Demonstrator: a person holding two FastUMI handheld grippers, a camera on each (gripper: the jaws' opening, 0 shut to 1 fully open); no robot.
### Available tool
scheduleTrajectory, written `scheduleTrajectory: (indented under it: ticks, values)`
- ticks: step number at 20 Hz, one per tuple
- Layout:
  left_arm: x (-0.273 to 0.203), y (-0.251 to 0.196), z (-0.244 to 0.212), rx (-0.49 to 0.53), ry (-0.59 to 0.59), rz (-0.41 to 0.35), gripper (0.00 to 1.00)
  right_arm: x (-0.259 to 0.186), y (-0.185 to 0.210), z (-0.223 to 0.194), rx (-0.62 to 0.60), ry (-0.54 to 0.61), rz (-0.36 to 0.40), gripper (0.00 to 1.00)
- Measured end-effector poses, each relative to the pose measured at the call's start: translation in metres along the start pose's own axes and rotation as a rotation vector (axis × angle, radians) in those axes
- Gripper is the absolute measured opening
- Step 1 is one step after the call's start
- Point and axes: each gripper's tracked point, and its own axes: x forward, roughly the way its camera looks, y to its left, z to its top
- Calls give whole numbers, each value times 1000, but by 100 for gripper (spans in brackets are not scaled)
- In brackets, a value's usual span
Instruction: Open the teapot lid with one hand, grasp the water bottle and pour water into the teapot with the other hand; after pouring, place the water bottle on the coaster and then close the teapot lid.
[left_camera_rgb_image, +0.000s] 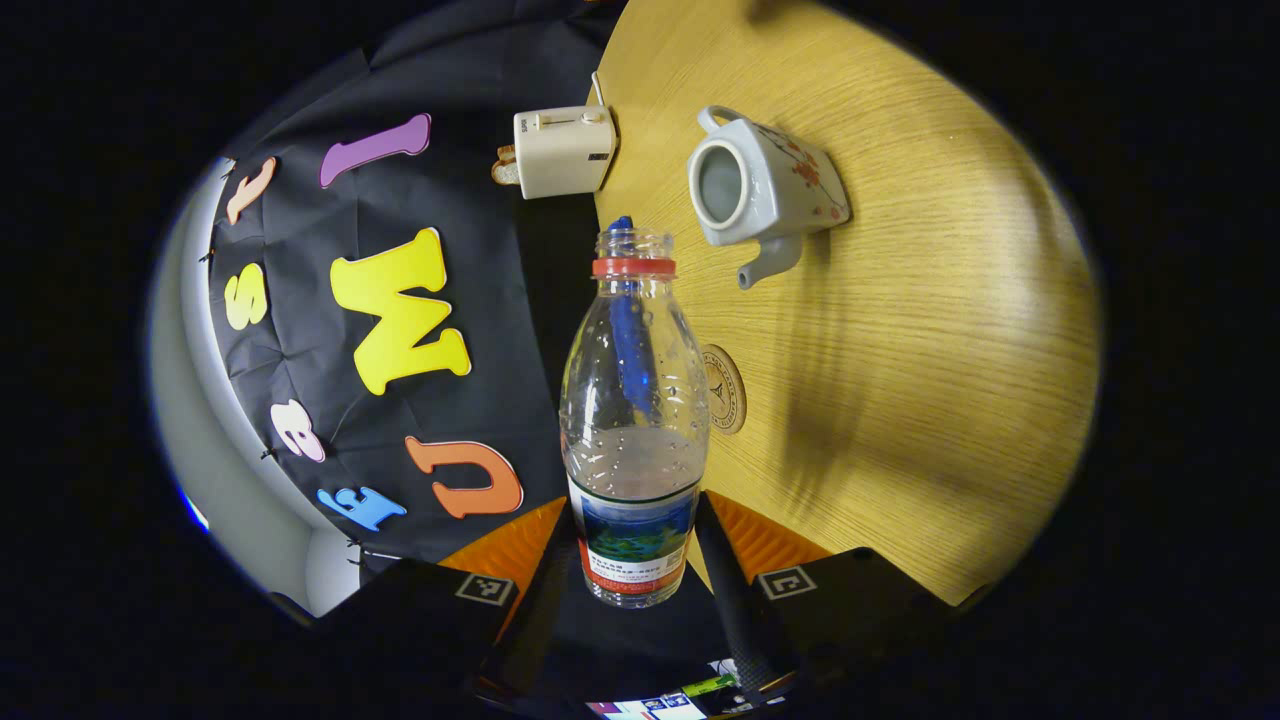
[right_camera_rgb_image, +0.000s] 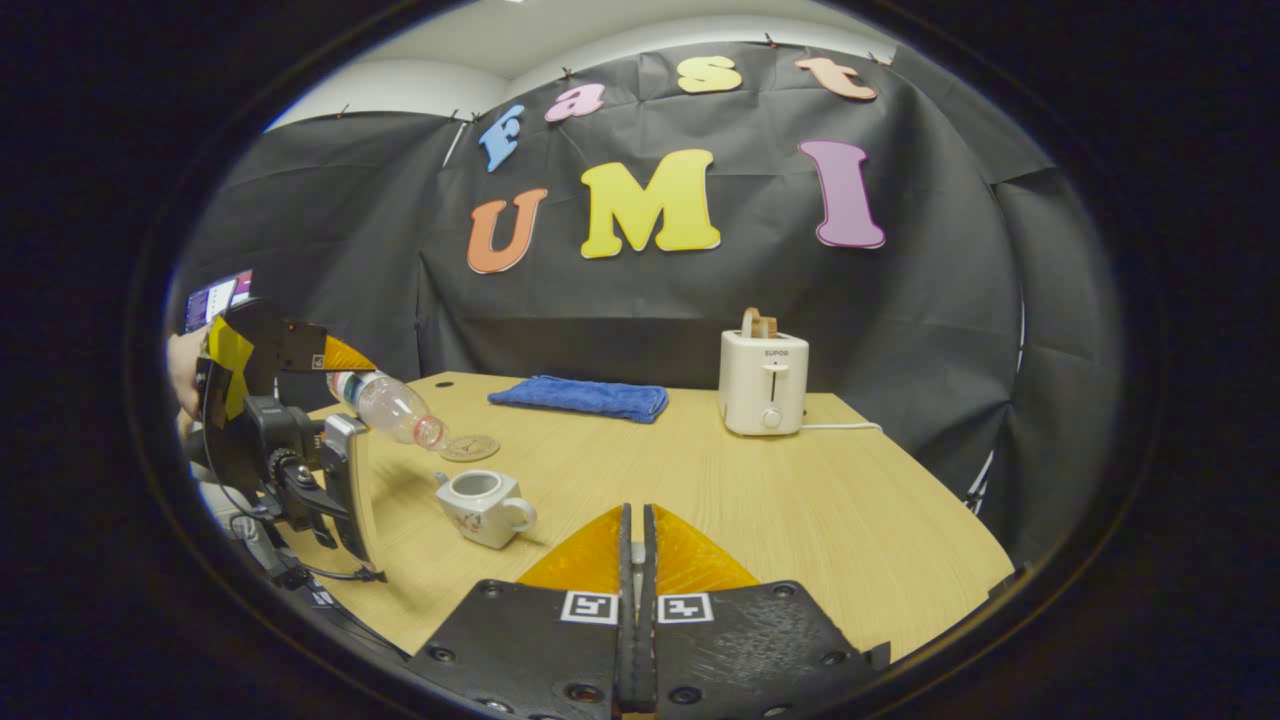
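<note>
We count one clear plastic water bottle (left_camera_rgb_image: 634, 420) with a red neck ring, uncapped and partly filled, one white ceramic teapot (left_camera_rgb_image: 765, 190) with a red flower pattern, one round wooden coaster (left_camera_rgb_image: 724, 388), one cream toaster (left_camera_rgb_image: 560, 150), one folded blue cloth (right_camera_rgb_image: 581, 397) and one light wooden desk (left_camera_rgb_image: 900, 350)

The left tongs (left_camera_rgb_image: 634, 545) are parted to the bottle's width, and both fingers press on its lower, labelled part. Straight ahead of these tongs the bottle points its open mouth forward. In the right gripper view the same bottle (right_camera_rgb_image: 388, 404) hangs tilted in the left tongs (right_camera_rgb_image: 300, 370), mouth down, above and just behind the teapot (right_camera_rgb_image: 485, 506), not touching it. The teapot's top opening is uncovered. We cannot tell whether water is running

The right tongs (right_camera_rgb_image: 636, 560) are closed, finger against finger, with nothing between them. Ahead of them and to the left stands the teapot on the desk (right_camera_rgb_image: 700, 480); beyond it lies the coaster (right_camera_rgb_image: 470, 447), farther ahead the blue cloth, and ahead to the right the toaster (right_camera_rgb_image: 764, 381)

In the left gripper view the bottle covers part of the coaster and all but a blue streak of the cloth seen through the plastic. The hand (right_camera_rgb_image: 185, 370) holding the left tongs is mostly cut off at the edge. The label print is too small to make out
</note>
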Motion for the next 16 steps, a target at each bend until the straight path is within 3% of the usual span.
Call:
scheduleTrajectory:
  ticks: [7,16]
  values:
    - [3,16,12,113,-10,47,73,-1,-5,-1,3,-3,-6,0]
    - [4,22,14,203,-7,50,73,-1,-7,-3,11,-3,-8,0]
